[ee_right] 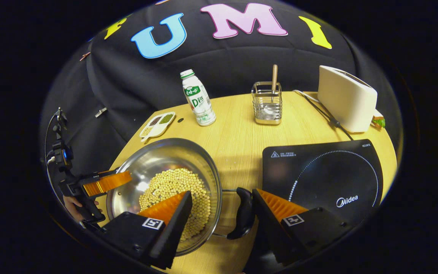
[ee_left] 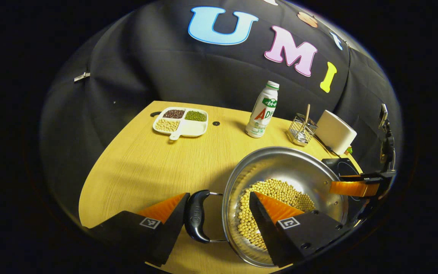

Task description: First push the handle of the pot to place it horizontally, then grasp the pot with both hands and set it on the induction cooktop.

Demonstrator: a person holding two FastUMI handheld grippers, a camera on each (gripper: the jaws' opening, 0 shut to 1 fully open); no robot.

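A steel pot [ee_left: 280, 163] [ee_right: 158, 156] holding soybeans [ee_left: 276, 190] [ee_right: 173, 182] stands on the wooden table, left of the black induction cooktop [ee_right: 318, 179] [ee_left: 340, 165]. My left gripper [ee_left: 219, 195] is open and straddles the pot's left black handle [ee_left: 197, 217] and rim: one finger lies outside against the handle, the other hangs inside over the beans. At the opposite side, my right gripper [ee_right: 222, 193] is open around the right handle [ee_right: 245, 213] in the same way, with its outer finger touching the handle. Each gripper also appears across the pot in the other's view.
Along the back of the table stand a white drink bottle [ee_left: 262, 110] [ee_right: 198, 99], a divided dish of beans [ee_left: 181, 121] [ee_right: 157, 125], a wire holder with a wooden-handled utensil [ee_right: 267, 102] and a white toaster [ee_right: 346, 99] with its cord [ee_right: 325, 114].
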